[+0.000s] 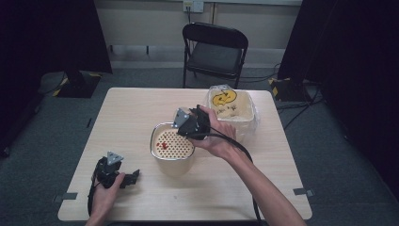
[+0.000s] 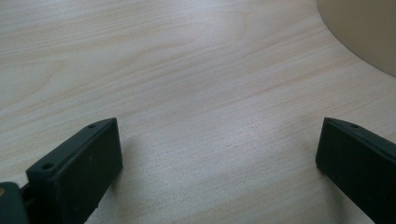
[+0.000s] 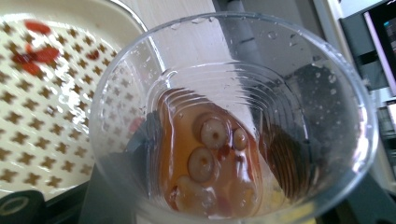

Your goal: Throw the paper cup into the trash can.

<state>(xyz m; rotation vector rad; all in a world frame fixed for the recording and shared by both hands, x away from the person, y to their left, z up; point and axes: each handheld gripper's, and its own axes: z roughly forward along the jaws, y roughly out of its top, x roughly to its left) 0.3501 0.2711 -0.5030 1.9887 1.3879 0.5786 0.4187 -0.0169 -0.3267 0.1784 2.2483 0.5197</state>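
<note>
Right tool [image 1: 184, 123] gripped clear cup [image 3: 233, 121], tilted beside strainer [image 1: 172, 144]. Right gripper view revealed amber liquid, round slices [image 3: 201, 163] inside. Left tool [image 2: 217, 168] rested on table [image 2: 187, 70], jaws wide apart, holding nothing.

A pale wooden worktop [image 1: 141, 108] stood on grey carpet [image 1: 61, 122]. Behind it a black folding chair [image 1: 214, 49] faced a cream wall [image 1: 141, 21] bearing a socket [image 1: 193, 5]. Dark curtains [image 1: 47, 33] hung on both sides, and cables [image 1: 291, 106] trailed across the floor at right.
</note>
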